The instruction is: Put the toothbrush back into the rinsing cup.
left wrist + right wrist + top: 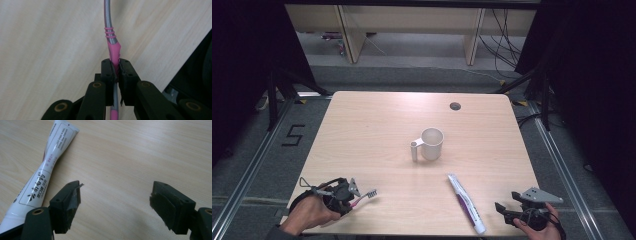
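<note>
Left tongs clamped near table edge, right tongs spread wide

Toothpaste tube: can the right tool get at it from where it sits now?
Probably yes. The right tool stands open over bare table, with the toothpaste tube lying just beside its one jaw and nothing between them. The cup stands well off.

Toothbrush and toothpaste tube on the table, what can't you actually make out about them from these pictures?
- Toothbrush: in the left gripper view its bristle head is cut off by the top edge, and the handle's middle is hidden between the shut jaws.
- Toothbrush bristles: too small in the high view to judge their condition.
- Toothpaste tube: its cap end is cut off at the lower left edge of the right gripper view.
- Cup: its contents cannot be told in the high view.
</note>
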A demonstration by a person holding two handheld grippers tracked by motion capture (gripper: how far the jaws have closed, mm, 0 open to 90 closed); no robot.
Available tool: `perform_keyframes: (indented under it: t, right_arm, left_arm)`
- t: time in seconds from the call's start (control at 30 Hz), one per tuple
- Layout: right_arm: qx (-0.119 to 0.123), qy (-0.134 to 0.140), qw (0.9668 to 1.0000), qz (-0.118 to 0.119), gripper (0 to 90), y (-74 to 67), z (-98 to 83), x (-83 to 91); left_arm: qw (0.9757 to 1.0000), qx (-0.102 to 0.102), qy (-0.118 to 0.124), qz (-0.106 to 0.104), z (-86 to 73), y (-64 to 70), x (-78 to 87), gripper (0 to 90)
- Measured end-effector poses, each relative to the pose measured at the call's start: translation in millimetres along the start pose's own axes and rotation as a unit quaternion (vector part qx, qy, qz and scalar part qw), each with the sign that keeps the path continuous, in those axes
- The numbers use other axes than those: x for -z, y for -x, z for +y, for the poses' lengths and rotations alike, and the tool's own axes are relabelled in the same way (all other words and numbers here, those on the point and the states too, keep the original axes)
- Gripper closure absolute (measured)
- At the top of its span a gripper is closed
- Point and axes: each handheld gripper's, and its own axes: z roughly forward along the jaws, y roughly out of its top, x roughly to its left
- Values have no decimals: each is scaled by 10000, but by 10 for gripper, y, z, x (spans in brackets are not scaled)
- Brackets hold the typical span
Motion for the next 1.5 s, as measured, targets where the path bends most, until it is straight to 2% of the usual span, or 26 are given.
perform_keyframes:
  t: [0.17, 0.27, 0.3, 0.37, 0.4, 0.43, 0.47, 0.5, 0.57, 0.73, 0.77, 0.8, 0.83, 0.87, 0.93, 0.97, 1.0, 1.03, 1.1, 1.17, 1.3, 1.33, 1.4, 1.43, 1.47, 1.5]
  right_arm:
    - [11, 2, 10000, -1, 252, 2, 0, 1]
    - [11, -10, 10000, -31, 251, 5, -1, 5]
    - [11, -13, 10000, -21, 252, 6, -1, 2]
    - [109, 11, 9999, -30, 251, 26, 1, -4]
    - [88, 13, 10000, 10, 251, 25, -1, -7]
    - [-86, -40, 10000, -18, 251, -8, -6, 1]
    - [-35, -21, 10000, -17, 252, -1, -6, -2]
    - [-35, -21, 10000, -17, 252, -1, -6, -2]
    - [-100, -42, 9999, 40, 251, -2, -4, 0]
    - [40, -8, 10000, 15, 252, 33, -2, -5]
    - [38, -7, 10000, 21, 252, 31, -3, -4]
    - [38, -7, 10000, 21, 252, 31, -3, -4]
    - [-5, -41, 10000, 24, 251, 25, -3, -1]
    - [46, -14, 10000, 14, 252, 33, -2, -6]
    - [-10, -43, 10000, 31, 252, 24, -3, -2]
    - [41, -13, 10000, 32, 252, 29, -3, -4]
    - [35, -14, 10000, 22, 252, 33, -2, -5]
    - [-46, 1, 10000, 22, 251, 22, -8, -6]
    - [102, 4, 9999, -26, 251, 45, -7, 0]
    - [-63, -71, 9999, 35, 251, 25, -9, 4]
    - [43, -32, 10000, 18, 252, 39, -7, 2]
    - [104, -17, 9999, -2, 251, 47, -5, 1]
    - [101, -18, 9999, -5, 251, 48, -5, 2]
    - [-46, -47, 10000, 32, 251, 26, -8, 5]
    - [99, -14, 9999, -30, 251, 47, -6, 7]
    - [-48, -43, 10000, 22, 251, 27, -9, 6]
  left_arm:
    - [9990, 50, 426, 91, 35, -44, 170, 826]
    - [9959, 90, 889, 142, 72, -58, 293, 826]
    - [9913, 68, 1288, 274, 107, -72, 389, 826]
    - [9842, 219, 1694, 463, 143, -69, 461, 826]
    - [9810, 229, 1849, 539, 164, -83, 509, 826]
    - [9810, 229, 1849, 539, 164, -83, 509, 826]
    - [9789, 253, 1961, 523, 180, -93, 530, 826]
    - [9736, 307, 2189, 574, 206, -96, 558, 826]
    - [9669, 317, 2451, 635, 272, -98, 593, 826]
    - [9644, 285, 2565, 577, 375, -99, 587, 826]
    - [9589, 276, 2714, 779, 442, -102, 588, 826]
    - [9589, 276, 2714, 779, 442, -102, 588, 825]
    - [9565, 288, 2806, 738, 485, -111, 579, 825]
    - [9509, 359, 2972, 792, 549, -103, 562, 825]
    - [9484, 361, 3062, 742, 640, -105, 539, 825]
    - [9452, 380, 3145, 788, 690, -104, 526, 825]
    - [9465, 363, 3133, 679, 738, -110, 514, 825]
    - [9443, 351, 3206, 658, 786, -114, 495, 825]
    - [9412, 368, 3288, 678, 897, -121, 454, 825]
    - [9404, 399, 3311, 672, 926, -124, 442, 825]
    - [9359, 478, 3423, 676, 1027, -142, 412, 825]
    - [9317, 522, 3524, 705, 1049, -150, 405, 825]
    - [9296, 576, 3571, 702, 1081, -175, 414, 825]
    - [9248, 672, 3668, 755, 1101, -183, 417, 825]
    - [9227, 698, 3713, 766, 1112, -191, 419, 825]
    - [9184, 760, 3786, 865, 1124, -200, 426, 825]
